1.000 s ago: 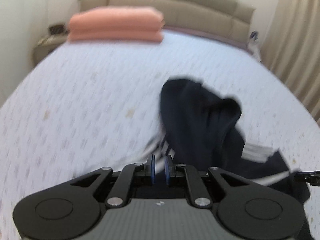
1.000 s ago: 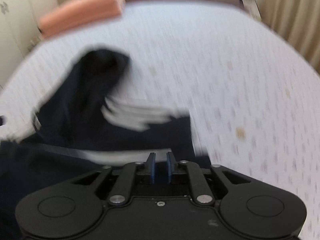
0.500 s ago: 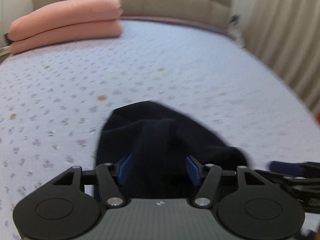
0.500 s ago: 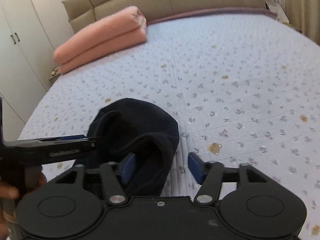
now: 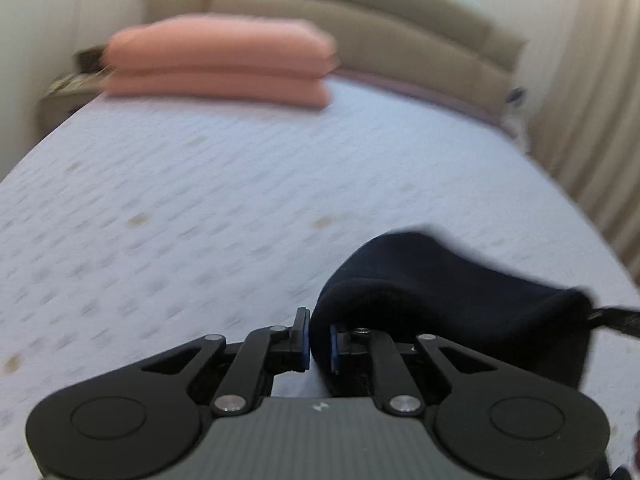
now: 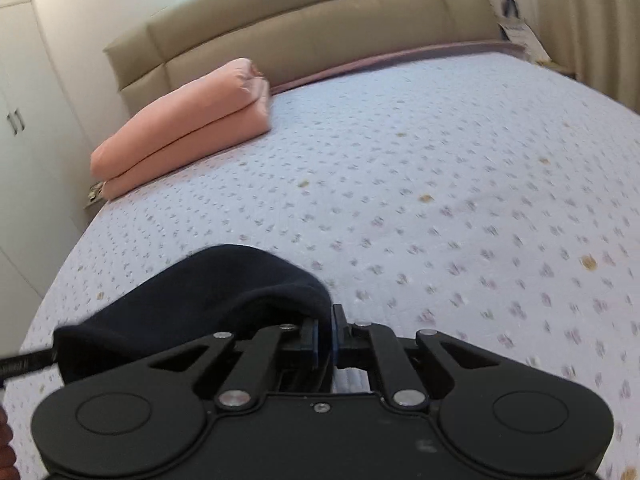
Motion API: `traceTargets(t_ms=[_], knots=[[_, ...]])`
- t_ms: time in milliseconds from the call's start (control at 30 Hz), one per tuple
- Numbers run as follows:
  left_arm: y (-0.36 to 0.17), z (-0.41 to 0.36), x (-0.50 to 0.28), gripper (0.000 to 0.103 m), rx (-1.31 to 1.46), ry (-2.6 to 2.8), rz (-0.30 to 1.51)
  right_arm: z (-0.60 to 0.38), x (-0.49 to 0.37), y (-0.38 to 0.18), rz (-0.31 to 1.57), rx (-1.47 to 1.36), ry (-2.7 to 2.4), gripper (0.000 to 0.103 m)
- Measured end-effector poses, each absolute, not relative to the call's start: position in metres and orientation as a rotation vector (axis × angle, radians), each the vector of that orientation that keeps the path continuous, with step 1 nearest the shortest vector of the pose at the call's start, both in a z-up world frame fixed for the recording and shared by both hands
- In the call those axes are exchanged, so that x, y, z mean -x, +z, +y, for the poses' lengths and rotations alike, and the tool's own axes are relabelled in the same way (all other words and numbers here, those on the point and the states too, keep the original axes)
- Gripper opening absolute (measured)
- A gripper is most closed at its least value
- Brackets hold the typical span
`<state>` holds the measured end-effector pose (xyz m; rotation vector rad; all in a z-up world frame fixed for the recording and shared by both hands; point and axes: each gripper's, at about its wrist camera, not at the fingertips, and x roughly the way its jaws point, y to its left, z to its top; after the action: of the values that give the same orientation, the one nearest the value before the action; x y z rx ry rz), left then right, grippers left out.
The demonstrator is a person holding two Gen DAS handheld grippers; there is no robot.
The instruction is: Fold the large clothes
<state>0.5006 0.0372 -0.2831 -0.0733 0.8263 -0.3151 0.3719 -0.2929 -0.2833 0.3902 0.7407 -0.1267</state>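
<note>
A dark navy garment (image 5: 448, 300) is bunched up between the two grippers above a white bedspread with small flower print (image 5: 200, 208). My left gripper (image 5: 319, 338) is shut on the garment's left edge, and the cloth runs off to the right. In the right wrist view the same garment (image 6: 192, 300) stretches to the left. My right gripper (image 6: 325, 338) is shut on its right edge. The tip of the other gripper shows at the far edge of each view. The rest of the garment is hidden below the grippers.
A folded pink duvet (image 6: 180, 128) lies at the head of the bed, left side, against a beige padded headboard (image 6: 320, 40). White wardrobe doors (image 6: 24, 128) stand on the left. Beige curtains (image 5: 592, 128) hang on the right. The bedspread (image 6: 440, 208) stretches ahead.
Both grippers were open around the bunched garment half a second ago and have now shut on its edges. Both views have tilted up and are blurred by motion.
</note>
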Motion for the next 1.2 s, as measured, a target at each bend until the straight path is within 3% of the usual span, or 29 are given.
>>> traceTargets(t_ms=[100,200,233,333,400,600,733,767,867,900,1033,1100,1200], knots=[[-0.314,0.053,-0.497,0.015,-0.027,-0.278,0.938,-0.285,-0.38,-0.32,0.863,-0.329,-0.145,0.028],[-0.348,0.042,-0.49,0.021,-0.178,-0.279,1.006,-0.285,-0.384,-0.353,0.966,-0.293,-0.141,0.038],[-0.349,0.041,-0.484,0.023,-0.202,-0.282,0.969,-0.288,-0.38,-0.347,0.957,-0.302,-0.137,0.039],[-0.334,0.051,-0.471,0.039,-0.179,-0.358,0.917,-0.295,-0.367,-0.319,0.939,-0.272,-0.135,0.053],[-0.321,0.065,-0.464,0.042,-0.156,-0.371,0.895,-0.3,-0.358,-0.299,0.917,-0.276,-0.126,0.062],[-0.27,0.062,-0.466,0.042,-0.071,-0.449,0.728,-0.288,-0.361,-0.251,0.741,-0.256,-0.183,0.062],[-0.28,0.012,-0.497,0.041,-0.033,-0.541,0.756,-0.281,-0.375,-0.248,0.726,-0.297,-0.159,0.062],[-0.29,-0.001,-0.506,0.041,-0.053,-0.543,0.786,-0.276,-0.382,-0.254,0.758,-0.278,-0.139,0.057],[-0.328,-0.025,-0.524,0.029,-0.129,-0.498,0.9,-0.261,-0.398,-0.287,0.857,-0.207,-0.083,0.017],[-0.338,-0.028,-0.527,0.03,-0.142,-0.484,0.922,-0.261,-0.402,-0.303,0.899,-0.205,-0.089,0.014],[-0.349,-0.019,-0.514,0.038,-0.158,-0.472,0.908,-0.276,-0.407,-0.348,1.019,-0.289,-0.091,0.014],[-0.349,-0.015,-0.513,0.039,-0.161,-0.484,0.91,-0.282,-0.403,-0.347,1.016,-0.311,-0.077,0.015],[-0.33,-0.007,-0.513,0.038,-0.154,-0.501,0.886,-0.296,-0.403,-0.327,0.987,-0.336,-0.034,0.024]])
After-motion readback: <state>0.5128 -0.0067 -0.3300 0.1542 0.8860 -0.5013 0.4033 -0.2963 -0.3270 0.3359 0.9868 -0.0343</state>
